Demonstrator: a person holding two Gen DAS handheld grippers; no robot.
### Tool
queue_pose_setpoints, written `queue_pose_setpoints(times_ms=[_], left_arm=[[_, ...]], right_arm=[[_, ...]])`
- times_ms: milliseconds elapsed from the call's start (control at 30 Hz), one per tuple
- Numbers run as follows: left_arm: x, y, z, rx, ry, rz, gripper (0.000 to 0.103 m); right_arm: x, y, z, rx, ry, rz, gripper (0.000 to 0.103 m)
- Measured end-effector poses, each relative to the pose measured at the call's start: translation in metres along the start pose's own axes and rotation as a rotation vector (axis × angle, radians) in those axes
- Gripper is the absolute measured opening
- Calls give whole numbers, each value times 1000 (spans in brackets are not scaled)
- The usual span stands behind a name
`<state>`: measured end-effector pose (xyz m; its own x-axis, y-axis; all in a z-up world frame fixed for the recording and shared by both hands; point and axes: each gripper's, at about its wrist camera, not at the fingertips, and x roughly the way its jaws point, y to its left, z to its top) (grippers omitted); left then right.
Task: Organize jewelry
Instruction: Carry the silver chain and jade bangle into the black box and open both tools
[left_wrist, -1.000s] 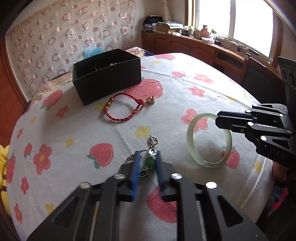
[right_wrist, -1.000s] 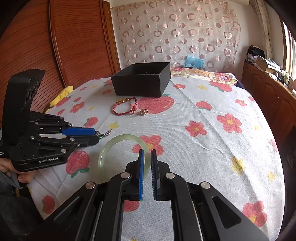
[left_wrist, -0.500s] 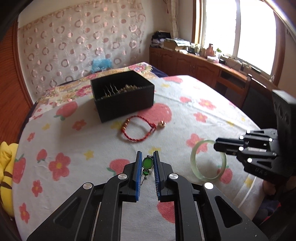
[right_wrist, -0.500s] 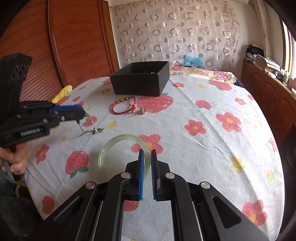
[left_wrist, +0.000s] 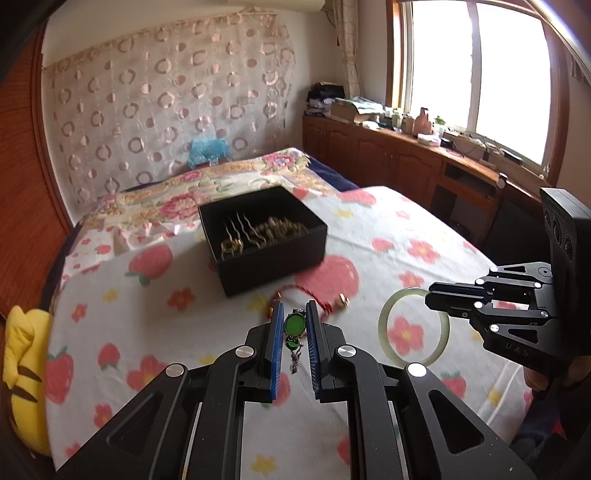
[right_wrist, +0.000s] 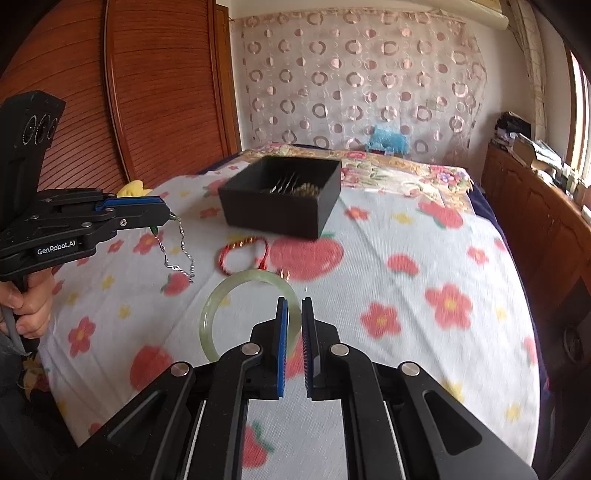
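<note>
While the left gripper pinches a green pendant between its blue pads, a silver chain dangles from it in the air, above the floral bedsheet. Right gripper is clamped on the rim of a pale green jade bangle, bangle lifted off the sheet. Landmark: black box, open top, gold pieces and hairpins inside. Red cord bracelet lies on the sheet just in front of the box; a small gold charm beside it. Both grippers are nearer the camera than the box, well apart from it. A hand grips the left gripper's handle.
</note>
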<state>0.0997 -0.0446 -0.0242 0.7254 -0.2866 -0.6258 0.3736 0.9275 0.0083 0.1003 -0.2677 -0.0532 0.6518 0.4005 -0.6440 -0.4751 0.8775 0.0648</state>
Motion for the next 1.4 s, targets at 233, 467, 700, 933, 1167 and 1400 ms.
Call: queue_pose_setpoints(times_ms=[233,467,700,933,1167,1400], left_arm=[[7,18,25,-32,-27,6,11],[17,36,47,-61,-27,12,11],[30,52,70,-81,-16,11,11],[43,63,94,-85,-8,2,11],[66,75,107,-89,14,-16,11],[90,87,113,-107,40,-35,11]], right_arm=[[14,-9,29,-9,-8,10,9],[37,-17,59,-13,4,28,9],[57,-26,90,-16,17,40,9],[77,-33,117,-7,27,46,9],[99,-37,133,6,32,47,9],[128,-36,138,9,67,60,9]])
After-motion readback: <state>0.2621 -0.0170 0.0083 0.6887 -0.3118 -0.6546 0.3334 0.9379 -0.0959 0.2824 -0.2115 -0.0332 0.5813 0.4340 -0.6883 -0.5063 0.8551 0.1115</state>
